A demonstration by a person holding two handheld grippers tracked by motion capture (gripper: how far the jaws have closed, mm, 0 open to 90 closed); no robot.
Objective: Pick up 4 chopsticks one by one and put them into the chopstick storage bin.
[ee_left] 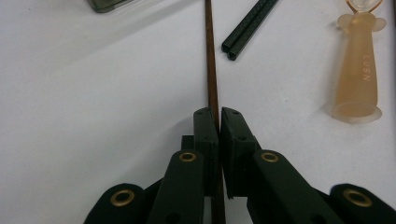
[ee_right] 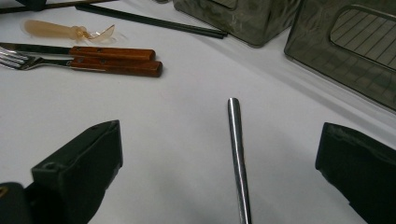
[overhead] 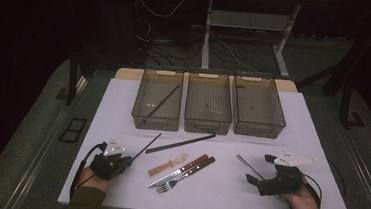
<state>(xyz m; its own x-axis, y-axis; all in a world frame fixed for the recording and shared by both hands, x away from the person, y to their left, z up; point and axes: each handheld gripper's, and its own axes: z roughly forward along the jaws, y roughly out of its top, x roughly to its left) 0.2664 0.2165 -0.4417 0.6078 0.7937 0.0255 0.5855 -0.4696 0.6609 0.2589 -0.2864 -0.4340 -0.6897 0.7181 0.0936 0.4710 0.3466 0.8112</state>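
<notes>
Three grey bins (overhead: 208, 109) stood in a row at the far side of the white desk (overhead: 123, 99). The left bin (overhead: 157, 105) already held one brown chopstick (overhead: 162, 101), lying aslant; the middle and right bins appeared empty. By this reading, sorting had scarcely begun: one piece was stowed and the rest remained on the desk.

The left tongs (ee_left: 219, 112) had closed on a second brown chopstick (ee_left: 211, 70), its thin shaft pinched between the pads and its length running away over the desk toward the left bin. The chopstick seemed to lie on or close to the surface, not yet lifted clear; its far end pointed between the bin and a pair of black chopsticks (overhead: 180, 143).

The right tongs (ee_right: 219, 154) stood wide open and held nothing. A slender metal rod (ee_right: 237, 158), probably a steel chopstick, lay on the desk between the jaws, touching neither pad.

Between the two hands lay the unsorted pieces: a translucent amber spoon (overhead: 167, 164), and a knife (overhead: 181, 170) and a fork (overhead: 185, 177), both with wooden handles, side by side and touching.

Left to do, as judged: carry the gripped chopstick to its mate, close on the metal rod, then clear the black pair, spoon, knife and fork.
</notes>
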